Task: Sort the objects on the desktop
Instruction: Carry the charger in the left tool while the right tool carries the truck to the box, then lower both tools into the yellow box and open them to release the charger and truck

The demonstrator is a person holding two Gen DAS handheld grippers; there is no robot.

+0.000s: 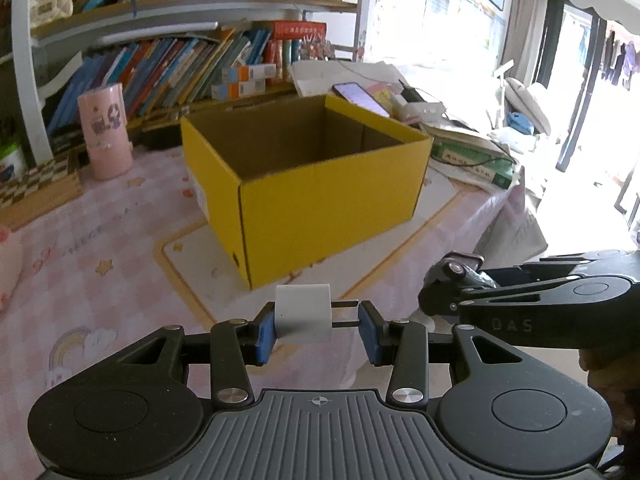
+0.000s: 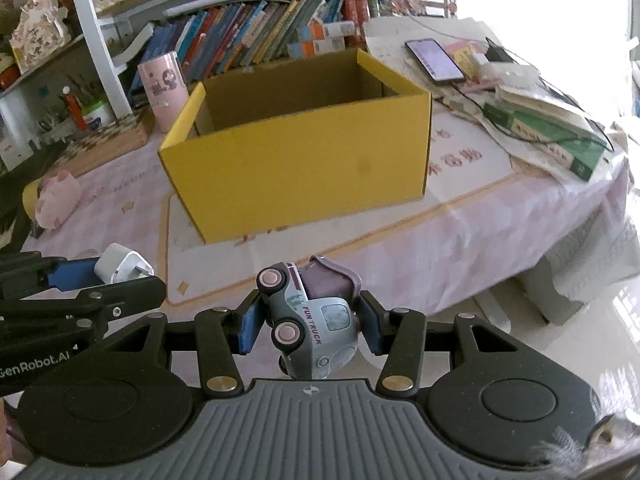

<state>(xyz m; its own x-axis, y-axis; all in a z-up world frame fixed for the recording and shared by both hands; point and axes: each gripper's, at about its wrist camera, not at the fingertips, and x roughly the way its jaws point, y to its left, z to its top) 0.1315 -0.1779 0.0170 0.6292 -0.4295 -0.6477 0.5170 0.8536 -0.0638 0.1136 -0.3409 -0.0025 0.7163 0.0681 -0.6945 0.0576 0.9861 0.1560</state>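
Note:
An open yellow cardboard box [image 1: 320, 200] [image 2: 304, 164] stands in the middle of the pink tablecloth, and what shows of its inside is bare. My left gripper [image 1: 318, 326] is shut on a white plug adapter [image 1: 304, 314], its prongs pointing right; the same adapter [image 2: 122, 266] shows at the left of the right wrist view. My right gripper [image 2: 310, 322] is shut on a small grey-blue toy truck [image 2: 316, 320] with pink wheels, tipped on its side. Both grippers hover short of the box's near side. In the left wrist view the right gripper [image 1: 452, 280] reaches in from the right.
A pink cylindrical holder [image 1: 105, 132] [image 2: 164, 90] stands left of the box. Behind it are shelves of books [image 1: 180, 68]. A phone [image 2: 434, 60], papers and a green book [image 2: 552, 140] lie at the right. A pink object [image 2: 56, 200] sits at the left edge.

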